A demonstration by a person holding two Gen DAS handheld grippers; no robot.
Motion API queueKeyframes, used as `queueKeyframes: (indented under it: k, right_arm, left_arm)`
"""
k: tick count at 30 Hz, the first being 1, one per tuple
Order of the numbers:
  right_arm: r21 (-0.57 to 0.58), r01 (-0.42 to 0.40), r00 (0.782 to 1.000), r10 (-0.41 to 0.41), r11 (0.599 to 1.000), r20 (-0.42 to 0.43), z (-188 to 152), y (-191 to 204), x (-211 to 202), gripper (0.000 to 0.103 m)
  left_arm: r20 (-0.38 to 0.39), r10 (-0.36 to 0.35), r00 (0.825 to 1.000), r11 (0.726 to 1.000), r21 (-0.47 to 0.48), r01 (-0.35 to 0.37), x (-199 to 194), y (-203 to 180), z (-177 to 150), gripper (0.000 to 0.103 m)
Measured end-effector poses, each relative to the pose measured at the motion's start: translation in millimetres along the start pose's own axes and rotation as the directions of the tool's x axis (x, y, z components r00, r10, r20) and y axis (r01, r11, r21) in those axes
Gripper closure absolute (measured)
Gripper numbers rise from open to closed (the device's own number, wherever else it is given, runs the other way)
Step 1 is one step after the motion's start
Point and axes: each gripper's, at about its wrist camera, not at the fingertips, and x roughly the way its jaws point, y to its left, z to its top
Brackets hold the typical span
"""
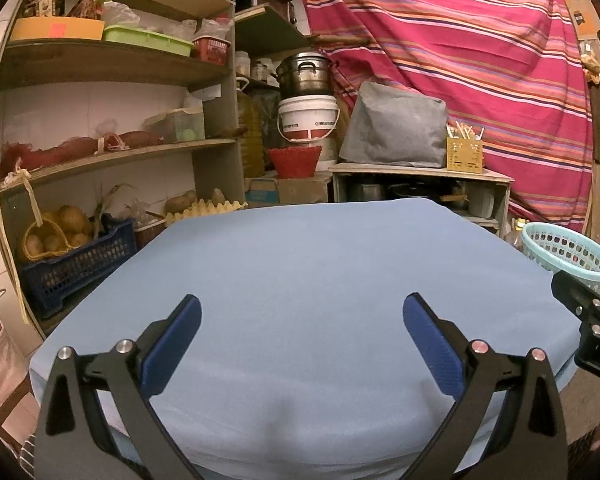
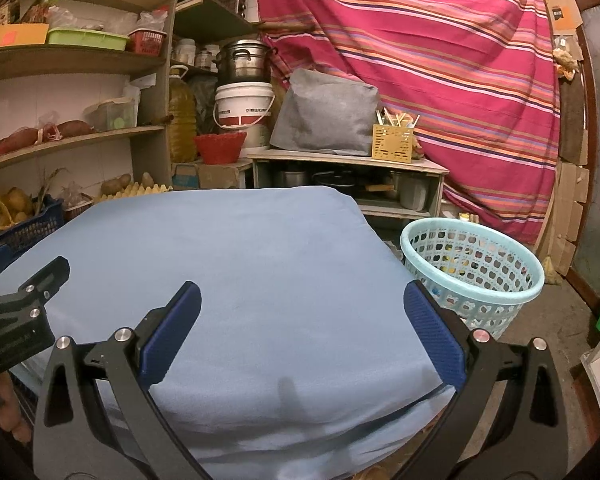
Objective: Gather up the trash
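1. The light teal basket is standing on the floor just beside the table's right edge; small colourful bits are showing through its perforated wall, too small to identify. From the left wrist view only part of its rim is showing at far right.
2. The right gripper is hovering over the near right part of the table, blue pads spread wide, holding nothing.
3. The left gripper is hovering over the near middle of the table, fingers likewise spread apart and holding nothing.
4. The light blue cloth is covering the table.
5. Behind the table, a grey cover and a yellow utensil holder are sitting on a low cabinet; a striped red curtain is hanging behind.
6. Shelves at left are holding potatoes and containers.
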Motion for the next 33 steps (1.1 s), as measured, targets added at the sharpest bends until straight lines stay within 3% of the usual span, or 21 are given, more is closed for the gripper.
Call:
queueKeyframes:
  k: [33]
  right_arm:
    - [-0.009,0.001,1.0,-0.001,1.0,0.001,-2.7,-1.2,0.9,0.004]
  left_arm:
    - [0.008,0.003,1.0,1.0,0.0,-0.003,-0.5,-0.4,1.6,0.004]
